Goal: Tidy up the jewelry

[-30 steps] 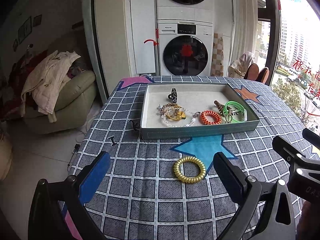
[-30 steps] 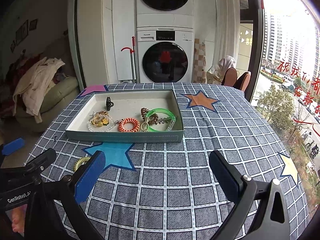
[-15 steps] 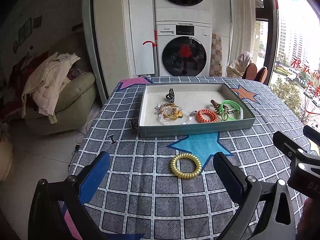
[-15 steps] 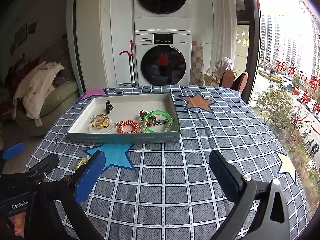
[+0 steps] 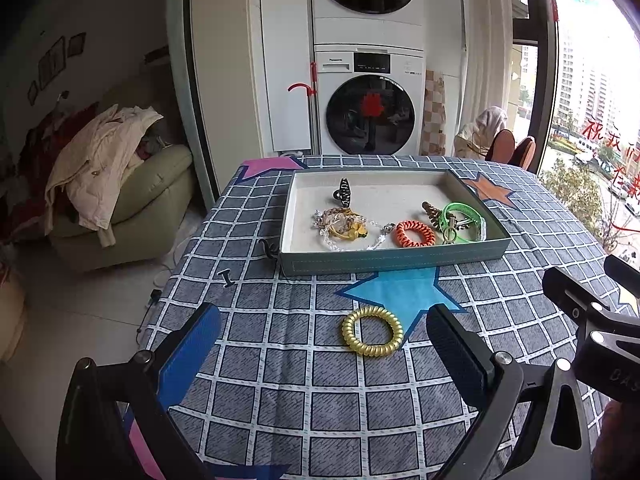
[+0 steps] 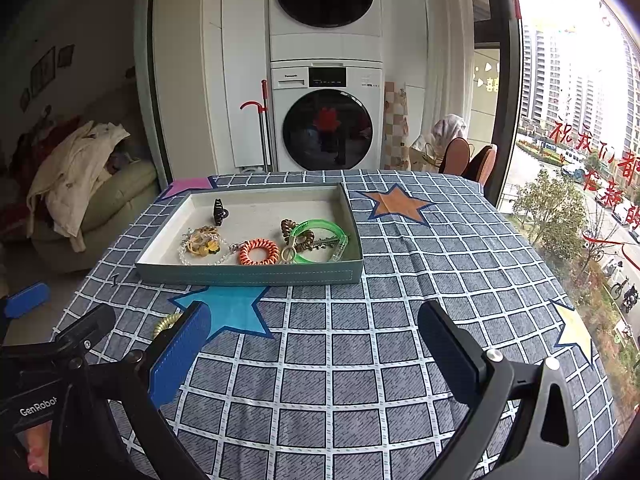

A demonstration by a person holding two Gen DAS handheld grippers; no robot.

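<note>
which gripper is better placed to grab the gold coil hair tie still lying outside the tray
Left. The gold coil hair tie lies on the tablecloth just ahead of the open left gripper, near its line. From the right gripper, also open, it sits off to the left, mostly hidden behind the blue finger pad.

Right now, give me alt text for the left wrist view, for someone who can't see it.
A gold coil bracelet lies on a checked tablecloth ahead of the open left gripper, outside a shallow tray holding other jewelry.
</note>
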